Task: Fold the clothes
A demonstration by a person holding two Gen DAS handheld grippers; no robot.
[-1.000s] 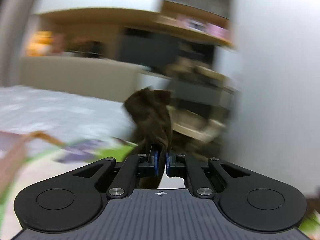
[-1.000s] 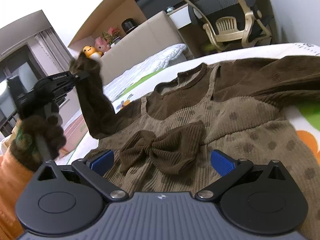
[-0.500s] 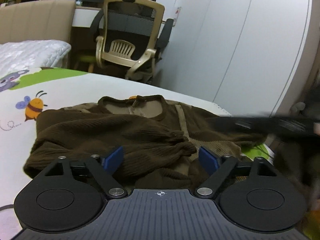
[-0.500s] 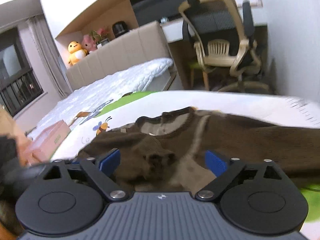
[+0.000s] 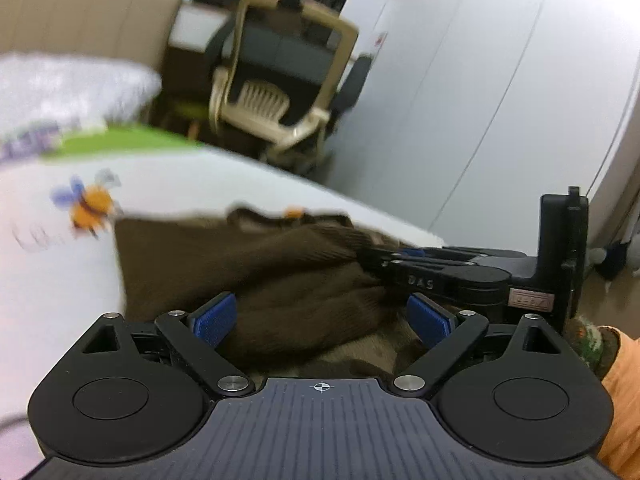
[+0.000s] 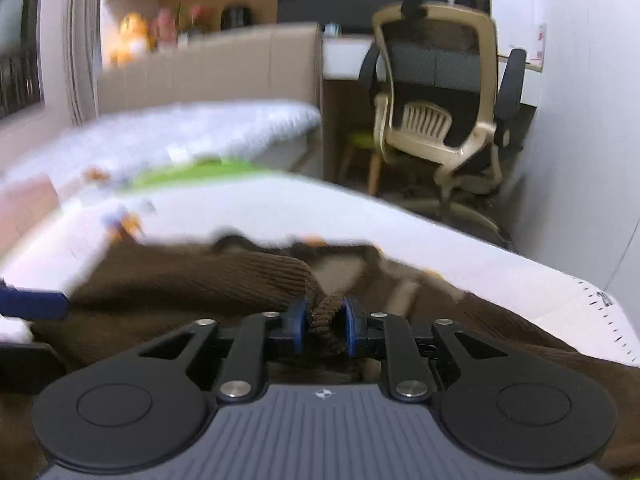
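- So, left wrist view: the left gripper [image 5: 320, 320] hangs with jaws spread wide over the brown top [image 5: 248, 264], gripping nothing. One sleeve looks laid across the body already; the rest isn't folded.
- Right wrist view: the right gripper [image 6: 323, 322] pinches a ribbed sleeve cuff [image 6: 324, 312] at 6 o'clock. The cartoon-print mat [image 6: 400, 220] carries the garment, office chair [image 6: 436, 112] at 1 o'clock, bed [image 6: 180, 132] at 10.

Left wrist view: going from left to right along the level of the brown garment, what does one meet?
Bee print on the white sheet → brown garment → right gripper shut on its fabric → orange sleeve at the right edge.
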